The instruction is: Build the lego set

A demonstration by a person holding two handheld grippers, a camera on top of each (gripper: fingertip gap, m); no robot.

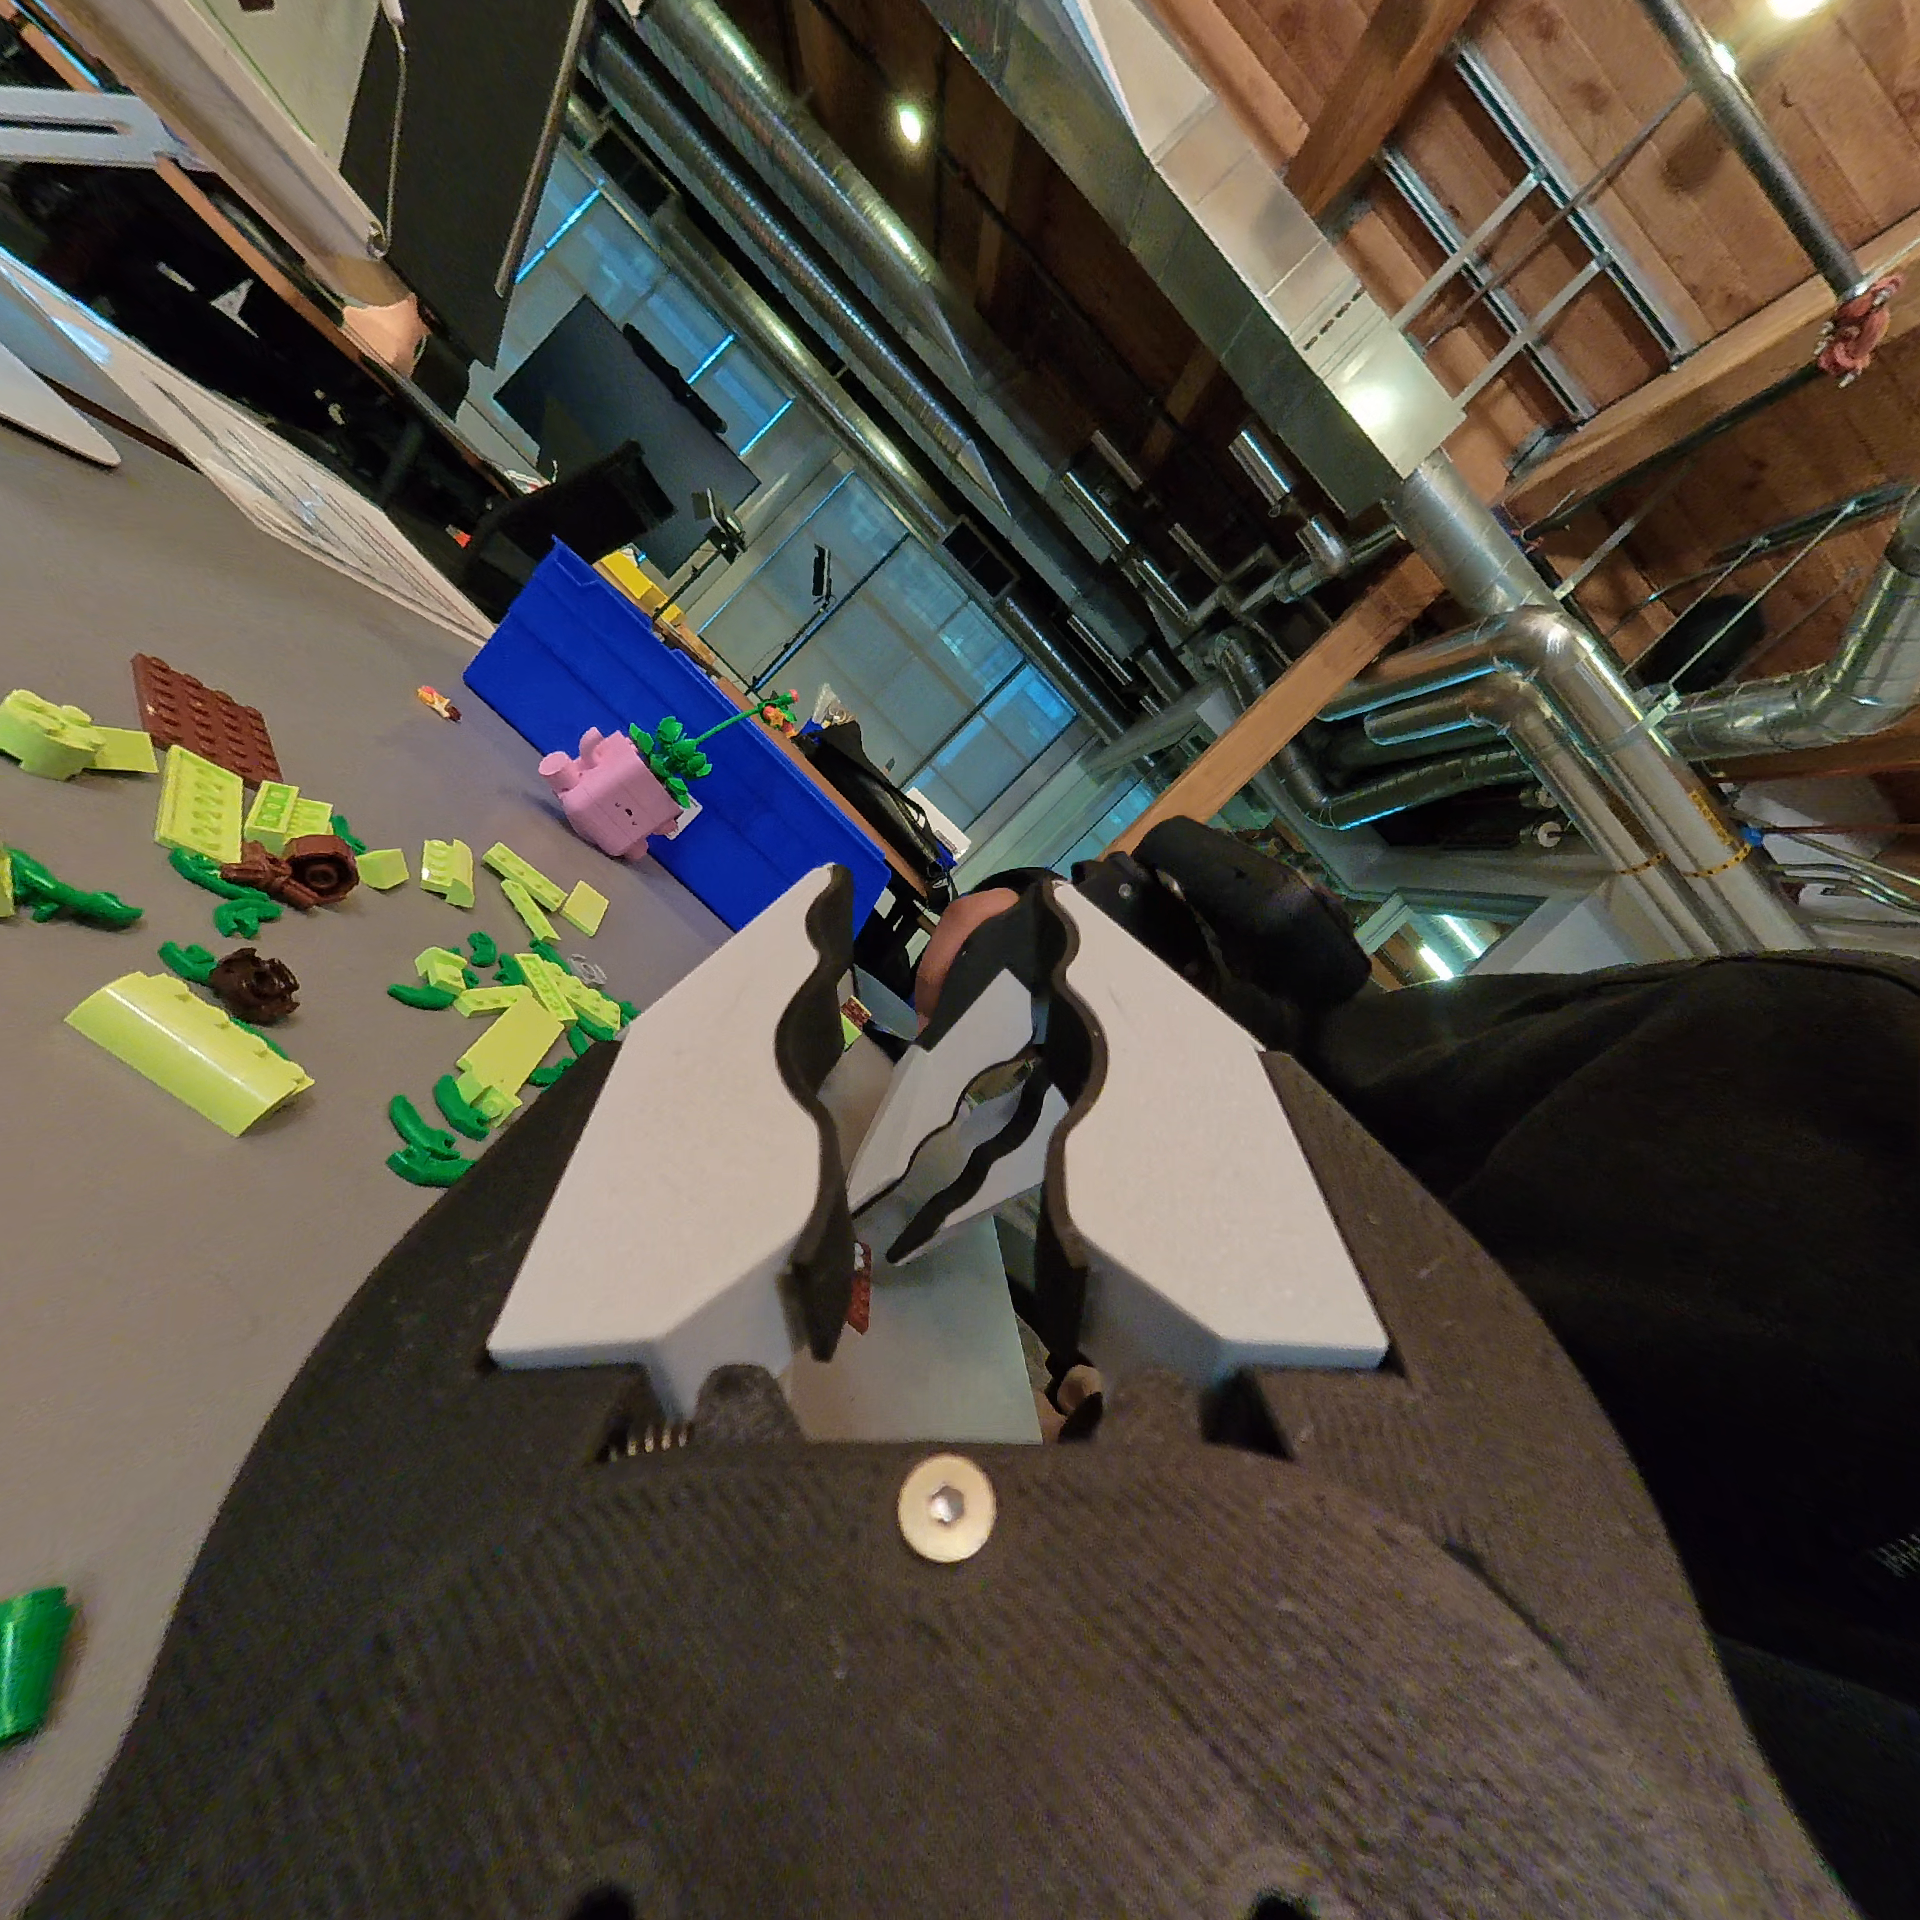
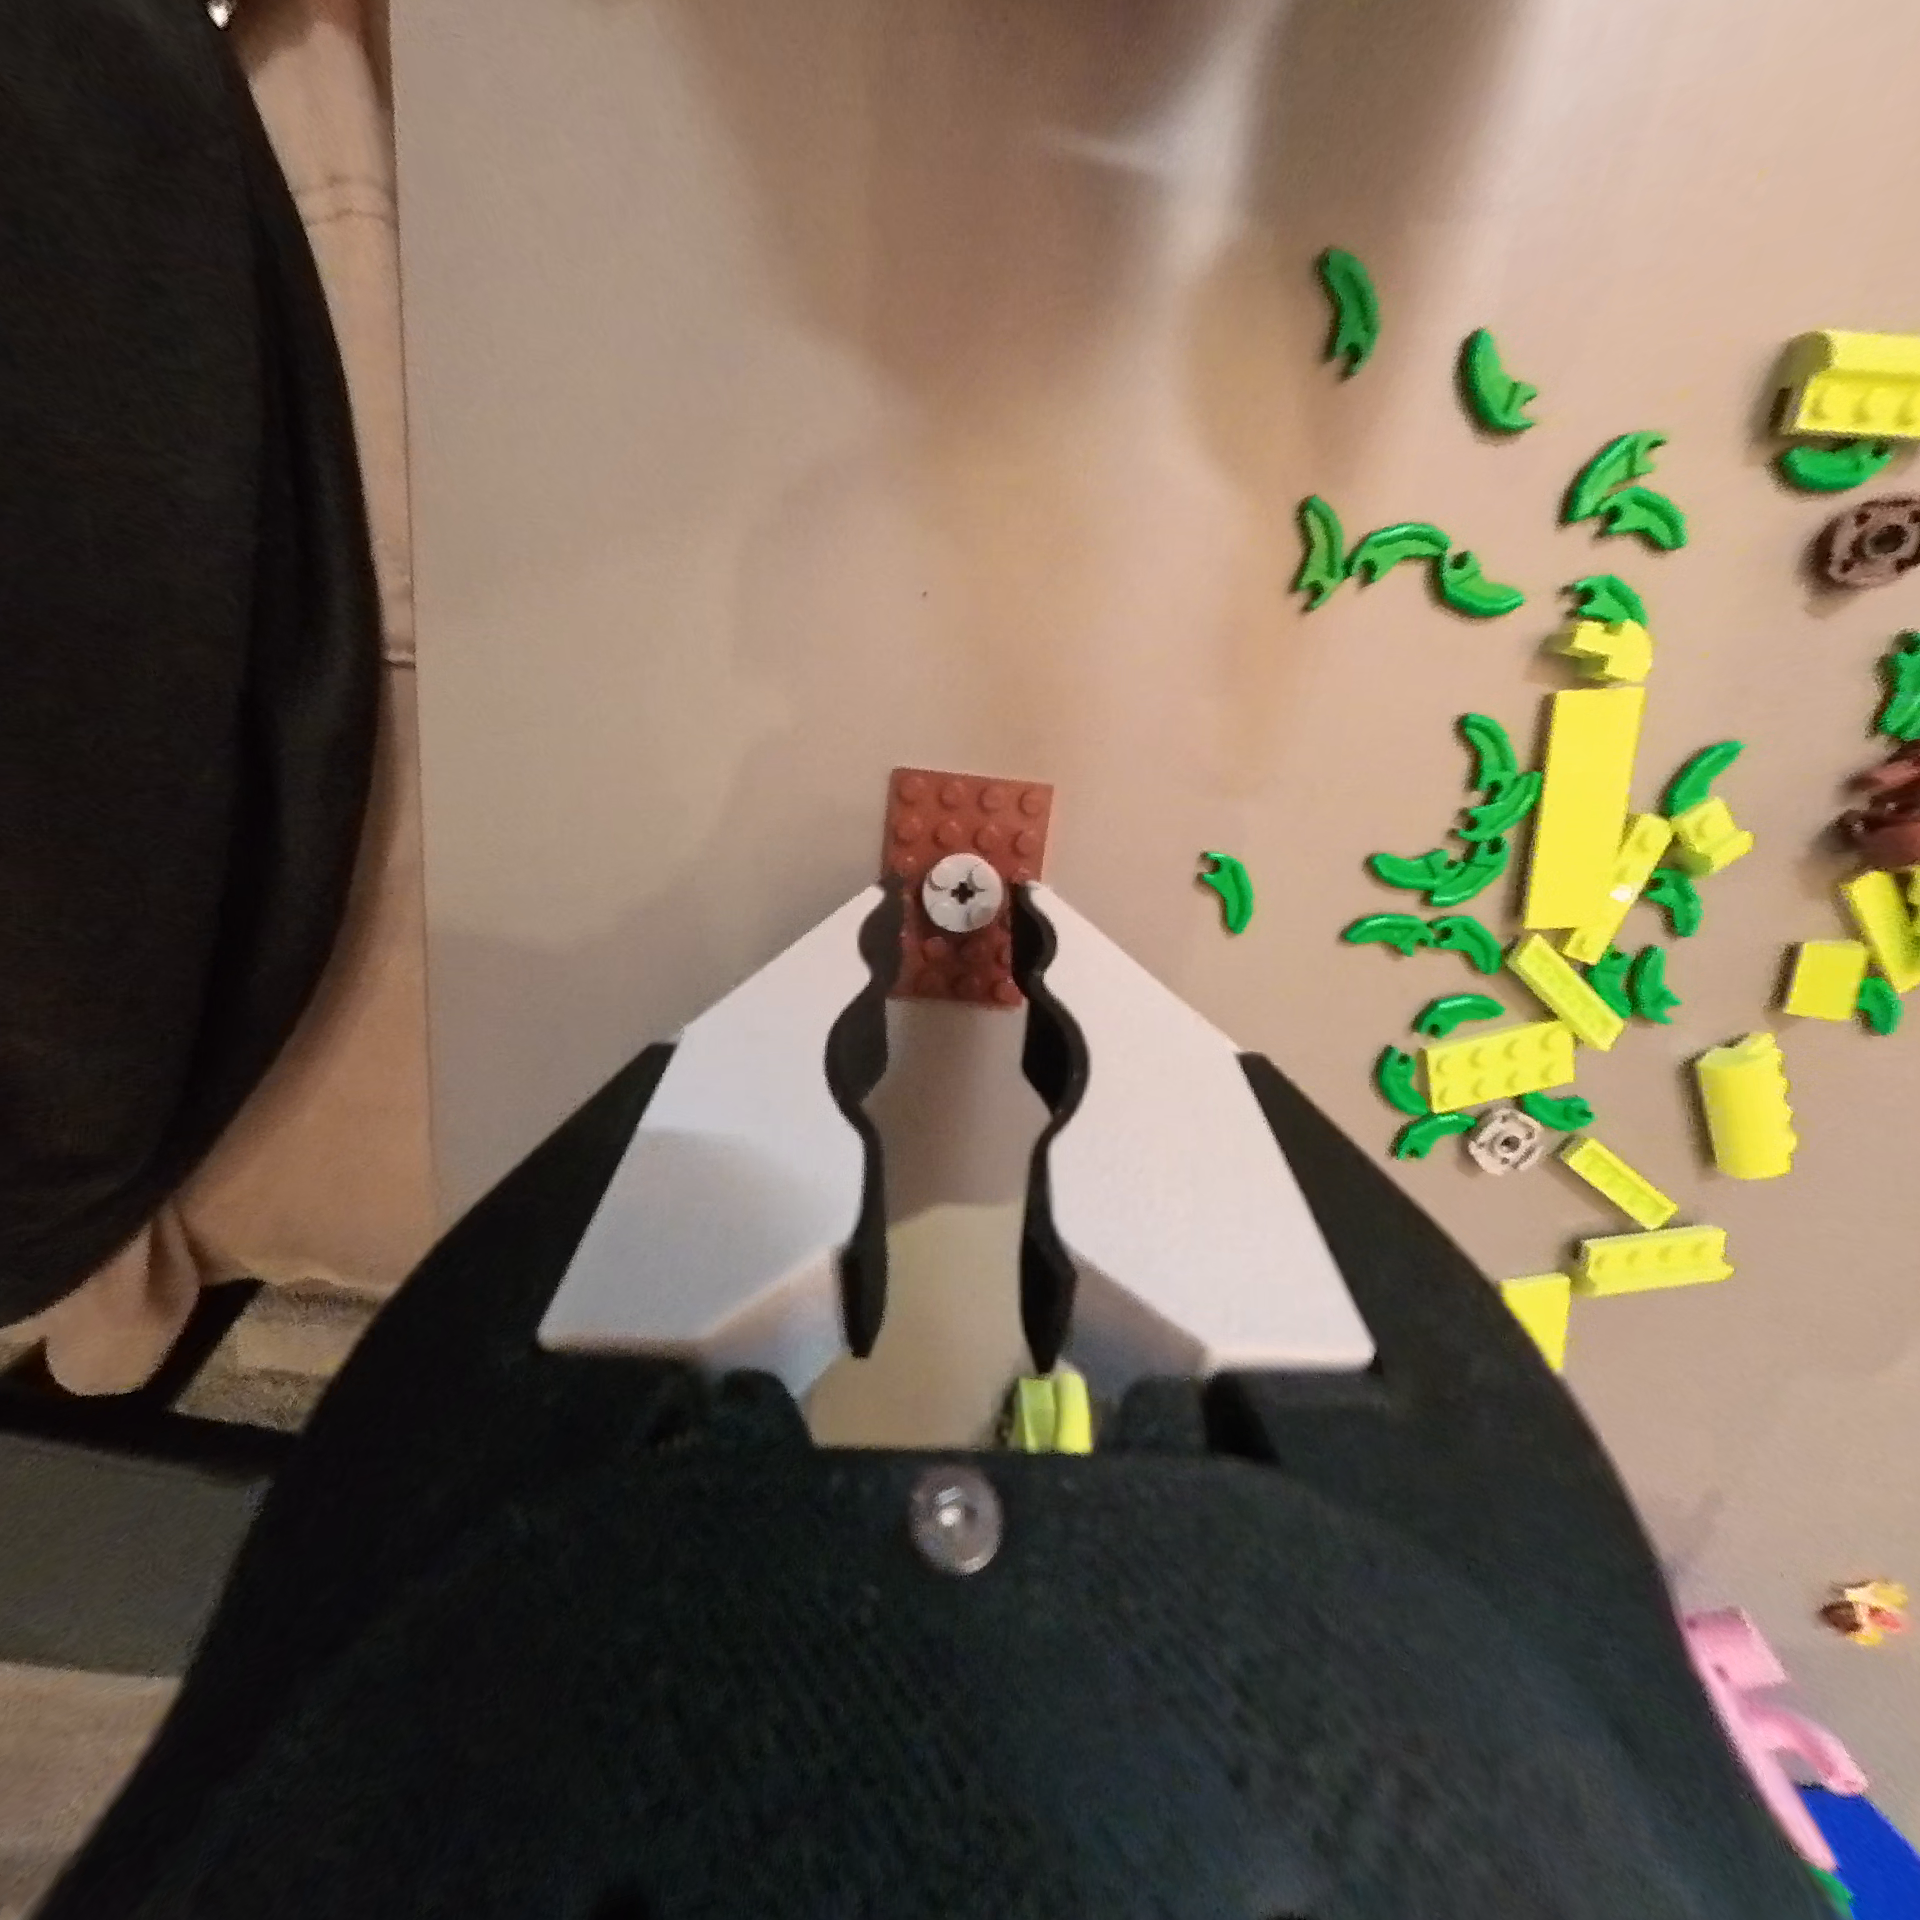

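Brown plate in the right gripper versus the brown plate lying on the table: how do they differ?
The held brown plate is clamped in the right gripper; the loose brown plate lies flat on the table. The held one carries a round grey piece; the loose one's studs are bare. Both are reddish-brown studded plates.

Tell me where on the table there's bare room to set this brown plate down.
Bare tabletop lies ahead of the right gripper holding the brown plate, between the dark sleeve and the green leaf pieces. The lime bricks side is crowded.
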